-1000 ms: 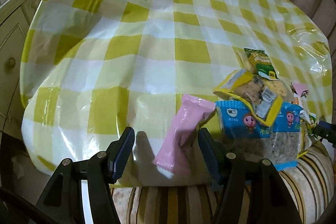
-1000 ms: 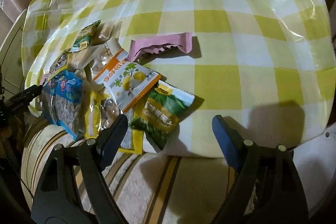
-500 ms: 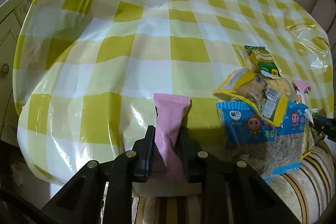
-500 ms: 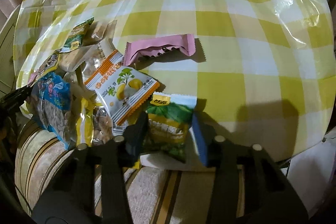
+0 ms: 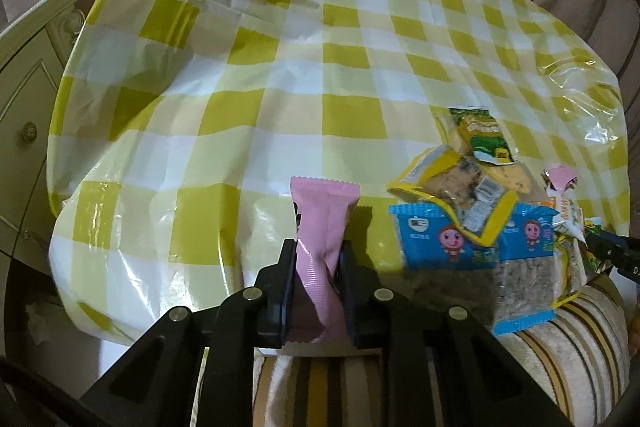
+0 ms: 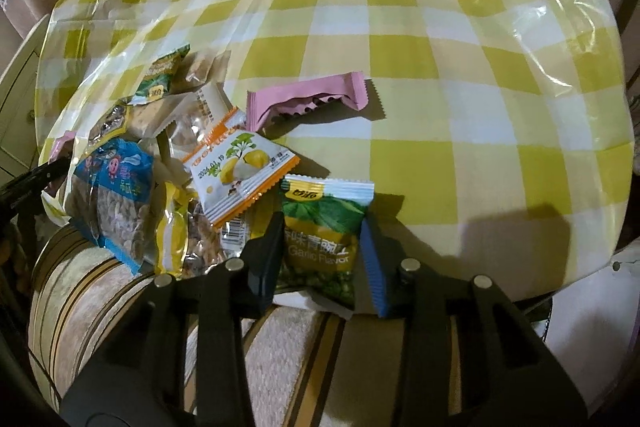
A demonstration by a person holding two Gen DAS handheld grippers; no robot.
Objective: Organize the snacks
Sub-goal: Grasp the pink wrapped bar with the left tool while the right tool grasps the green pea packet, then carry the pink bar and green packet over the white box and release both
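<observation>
Both claws closed: left claw [image 5: 318, 267] pinches pink packet [image 5: 323, 247], right claw [image 6: 322, 251] green packet [image 6: 320, 239].

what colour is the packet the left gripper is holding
Pink. The packet sits clamped in the left gripper, clearest in the left wrist view.

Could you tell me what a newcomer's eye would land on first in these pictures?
Probably the two grips: the left gripper is clamped on a pink snack packet, the right gripper on a green pea packet, both at the near table edge. Next, the yellow-checked tablecloth with a jumbled snack pile.
</observation>
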